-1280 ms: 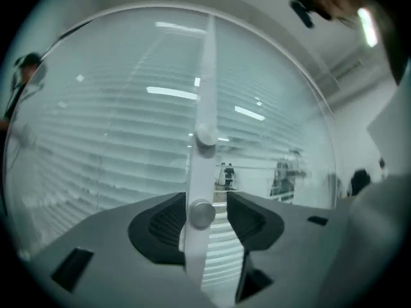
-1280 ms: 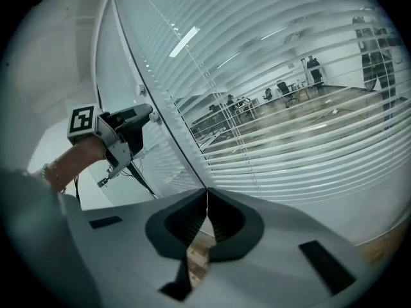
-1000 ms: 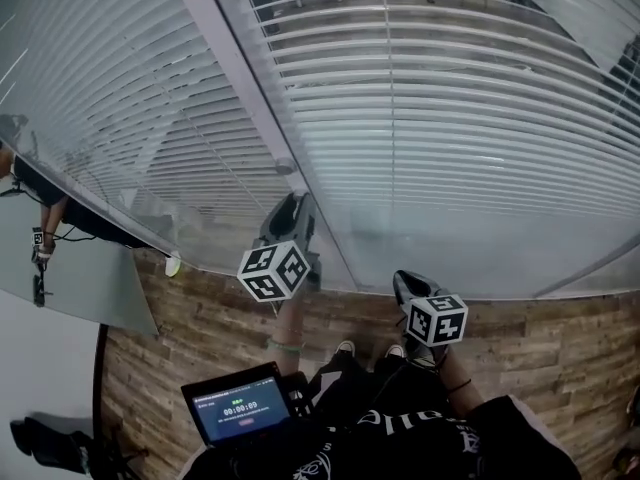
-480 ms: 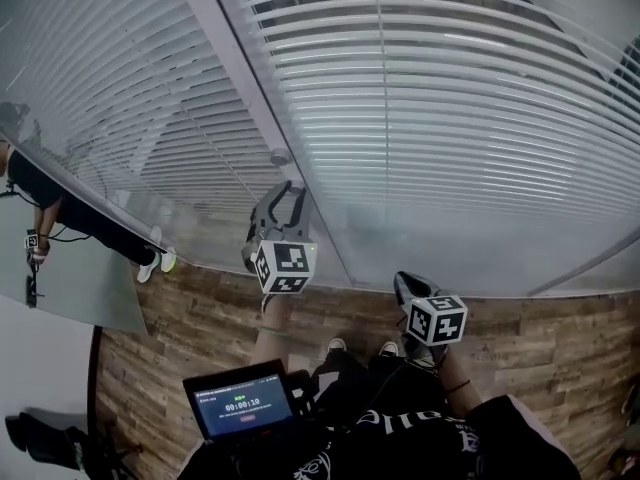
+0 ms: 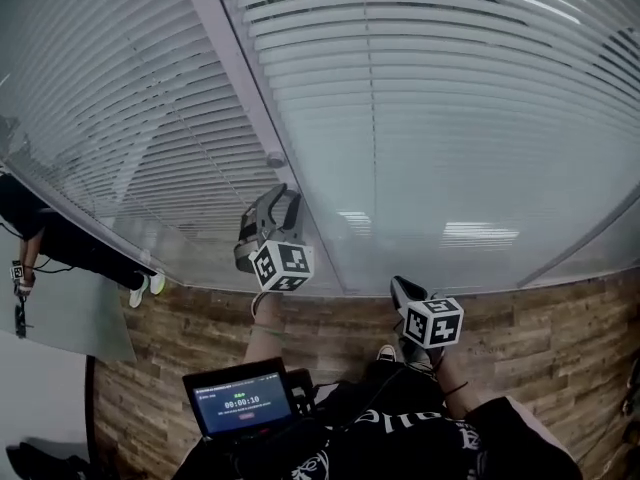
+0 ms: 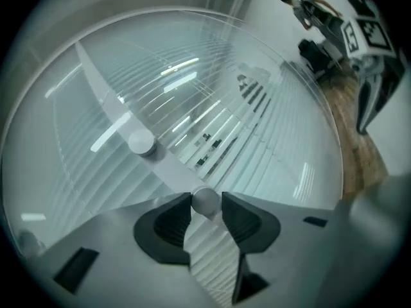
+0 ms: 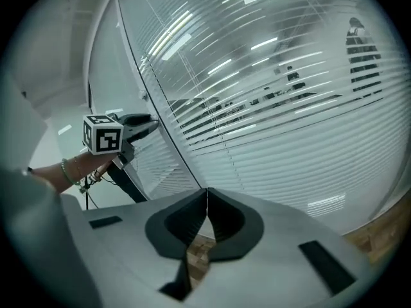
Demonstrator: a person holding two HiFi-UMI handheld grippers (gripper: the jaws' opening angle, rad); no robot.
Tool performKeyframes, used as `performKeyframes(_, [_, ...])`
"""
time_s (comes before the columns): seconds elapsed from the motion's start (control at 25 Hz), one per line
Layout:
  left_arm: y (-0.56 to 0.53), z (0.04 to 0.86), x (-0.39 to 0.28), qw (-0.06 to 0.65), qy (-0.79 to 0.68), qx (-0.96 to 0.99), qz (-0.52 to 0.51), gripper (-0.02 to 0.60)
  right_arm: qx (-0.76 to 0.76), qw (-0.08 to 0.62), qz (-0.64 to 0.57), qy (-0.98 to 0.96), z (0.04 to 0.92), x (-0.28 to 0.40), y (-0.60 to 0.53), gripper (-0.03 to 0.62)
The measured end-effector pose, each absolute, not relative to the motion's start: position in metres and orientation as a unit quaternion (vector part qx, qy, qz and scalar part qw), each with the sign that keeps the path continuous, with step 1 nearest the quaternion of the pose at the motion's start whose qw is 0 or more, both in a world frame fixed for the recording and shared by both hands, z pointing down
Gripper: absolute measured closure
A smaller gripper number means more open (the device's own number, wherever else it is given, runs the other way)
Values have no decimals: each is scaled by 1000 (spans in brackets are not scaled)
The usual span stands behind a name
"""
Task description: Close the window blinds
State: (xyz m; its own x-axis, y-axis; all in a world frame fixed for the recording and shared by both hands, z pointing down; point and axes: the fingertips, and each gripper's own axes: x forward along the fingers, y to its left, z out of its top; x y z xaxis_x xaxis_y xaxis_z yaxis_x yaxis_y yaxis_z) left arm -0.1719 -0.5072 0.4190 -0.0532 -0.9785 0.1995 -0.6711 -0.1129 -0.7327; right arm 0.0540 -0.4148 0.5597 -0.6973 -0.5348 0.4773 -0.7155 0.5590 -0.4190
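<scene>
Window blinds (image 5: 450,88): horizontal pale slats fill both glass panes from top to near the floor. In the right gripper view, dark gaps show between some slats in a middle band, while the slats elsewhere lie nearly flat.

Post (image 5: 235,78): a pale upright strip dividing the left pane from the right, running diagonally in the head view.

Floor (image 5: 560,348): wood planks along the foot of the glass.

Screen (image 5: 238,400): a small lit display at the person's waist, below the left forearm.

Left gripper (image 5: 279,193): raised against the post with its marker cube (image 5: 281,266) toward the camera. Its fingers (image 6: 168,218) are clamped on a round knob (image 6: 205,201), one on each side and touching it. They have just been opening slightly, with the knob between them.

Right gripper (image 5: 399,284): held low and well apart from the left, just above the floor line and pointing at the right pane. Its fingers are closed tip to tip with nothing between them.

Second knob (image 6: 141,141): round and pale, farther along the same post, just beyond the gripped one and untouched.
</scene>
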Motion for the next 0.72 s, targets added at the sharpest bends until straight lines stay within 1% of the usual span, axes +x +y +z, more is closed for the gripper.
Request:
performKeyframes(0.04, [-502,418,-169,183,636,-678,-321,438,366,145,303,-868,558,56,-409,576])
performKeyframes(0.16, [-450,408,-157,77,654,-732,-173,434,384,130,300,-864,553,61,-364,576])
performKeyframes(0.24, [-404,413,-151,30,647,-753,-116,437,393,119,297,-862,550,55,-328,576])
performKeyframes(0.52, [-271,488,-156,-87,597,-793,-91,468,422,99,310,-846,561,15,-222,576])
performKeyframes(0.64, [-215,518,-151,-136,568,-808,-83,476,435,98,311,-839,567,11,-174,576])
performKeyframes(0.72, [-182,534,-145,-156,548,-817,-87,486,441,101,310,-836,569,9,-147,576])
